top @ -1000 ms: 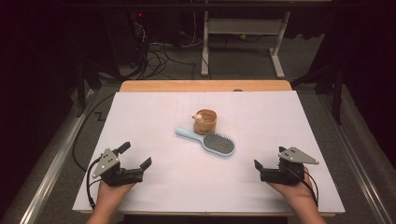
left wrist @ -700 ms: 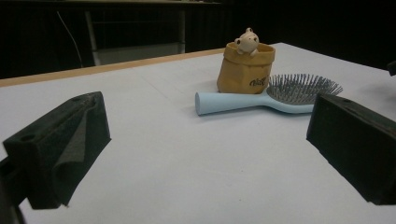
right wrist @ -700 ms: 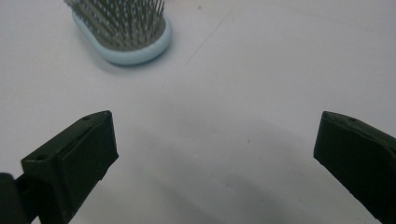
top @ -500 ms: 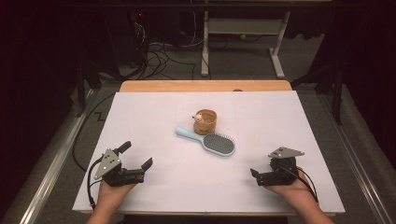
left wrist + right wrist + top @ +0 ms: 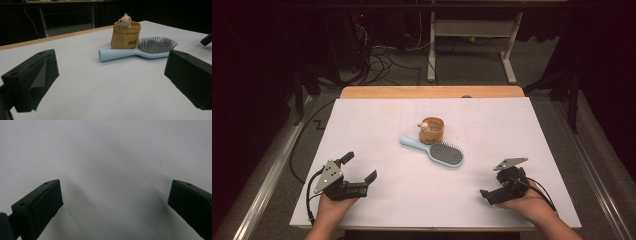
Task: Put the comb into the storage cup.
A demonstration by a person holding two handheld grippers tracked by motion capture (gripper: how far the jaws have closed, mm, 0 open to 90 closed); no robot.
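A light blue hairbrush (image 5: 439, 151) lies bristles up in the middle of the white table, its handle pointing far-left. Just behind it stands a small brown paper-style pouch (image 5: 432, 130) with a tiny bear figure on its rim. My left gripper (image 5: 359, 167) rests at the near left, open and holding nothing. In the left gripper view the hairbrush (image 5: 140, 50) and pouch (image 5: 125, 37) sit ahead between the wide-apart jaws of the left gripper (image 5: 110, 80). My right gripper (image 5: 490, 192) is at the near right, tilted down at the bare sheet. Its jaws stand open in the right gripper view (image 5: 115, 205).
A white sheet (image 5: 512, 130) covers the table, with a wooden strip (image 5: 432, 92) along the far edge. Cables (image 5: 382, 60) and white desk legs (image 5: 472, 35) sit on the floor beyond. Metal rails (image 5: 267, 180) run along both sides.
My right gripper has shifted left and nearer to the front edge, tipping down toward the sheet. The left gripper, brush and pouch have stayed put.
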